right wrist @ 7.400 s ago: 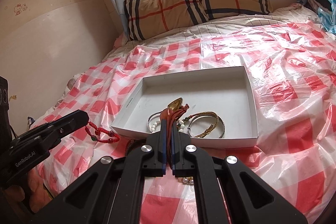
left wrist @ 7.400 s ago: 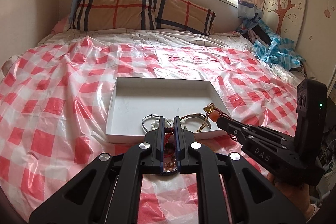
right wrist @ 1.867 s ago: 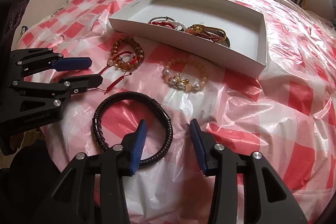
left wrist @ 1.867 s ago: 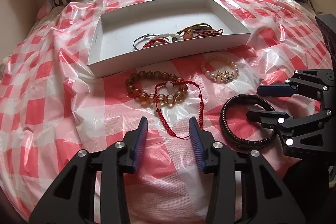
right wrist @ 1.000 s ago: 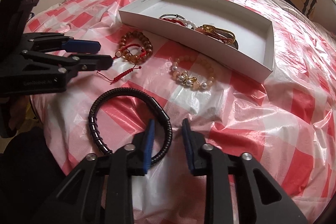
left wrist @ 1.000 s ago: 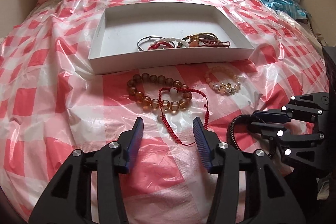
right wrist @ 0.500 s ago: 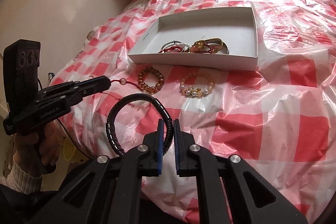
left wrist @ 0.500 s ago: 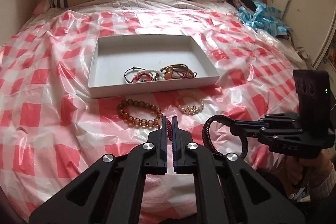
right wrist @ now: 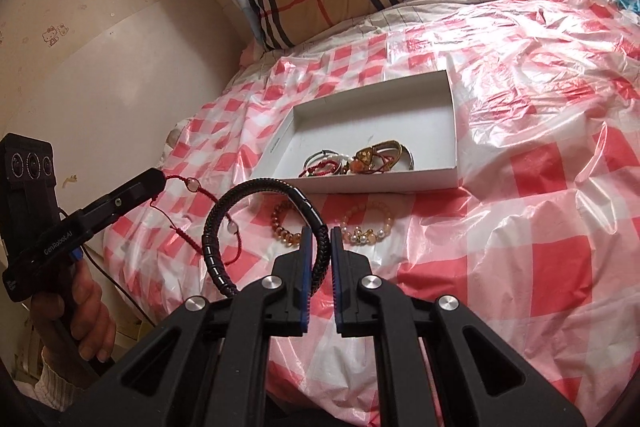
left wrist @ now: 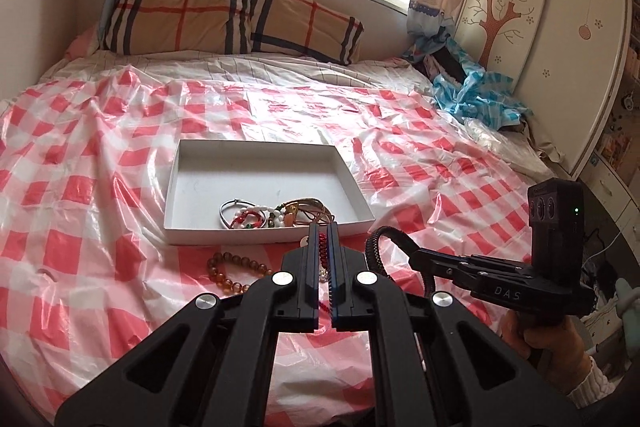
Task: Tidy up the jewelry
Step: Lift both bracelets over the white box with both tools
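Left wrist view shows the left gripper (left wrist: 324, 247) pinched tight on a red string bracelet (left wrist: 322, 247), held up above the bed. Right wrist view shows the right gripper (right wrist: 319, 247) squeezed on a black braided bracelet (right wrist: 224, 227), which loops up in the air. A white box (right wrist: 456, 131) sits on the red and white checked sheet (right wrist: 540, 227) with some jewelry inside. Two bead bracelets, an amber one (right wrist: 286, 223) and a pale one (right wrist: 366, 227), lie on the sheet just in front of the box.
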`<state>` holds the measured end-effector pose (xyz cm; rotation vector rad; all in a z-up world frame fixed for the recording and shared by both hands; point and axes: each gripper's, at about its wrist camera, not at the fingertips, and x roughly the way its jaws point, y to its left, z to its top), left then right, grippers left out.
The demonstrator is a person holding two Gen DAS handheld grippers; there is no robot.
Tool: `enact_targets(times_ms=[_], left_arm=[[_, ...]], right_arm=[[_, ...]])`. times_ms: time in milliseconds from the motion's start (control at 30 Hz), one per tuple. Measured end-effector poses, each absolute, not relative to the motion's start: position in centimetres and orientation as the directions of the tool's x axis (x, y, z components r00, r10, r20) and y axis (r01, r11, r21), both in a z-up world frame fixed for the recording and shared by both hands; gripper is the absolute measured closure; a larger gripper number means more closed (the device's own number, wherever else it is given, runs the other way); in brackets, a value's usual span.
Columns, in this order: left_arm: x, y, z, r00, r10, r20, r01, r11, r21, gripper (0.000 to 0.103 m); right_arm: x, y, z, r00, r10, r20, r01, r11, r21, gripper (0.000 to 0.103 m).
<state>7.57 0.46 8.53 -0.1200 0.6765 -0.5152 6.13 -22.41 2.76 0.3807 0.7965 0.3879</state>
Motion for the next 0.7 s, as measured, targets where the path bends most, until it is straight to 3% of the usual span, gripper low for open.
enact_targets(times_ms=[700], left_arm=[[12.6,-1.2,7.5,0.705,-0.482,-0.52,0.395,0.876,-0.275,0.099]], right_arm=[[11.2,-22.3,3.1,0.727,0.375,-0.575,-0.126,0.896,0.425,0.093]])
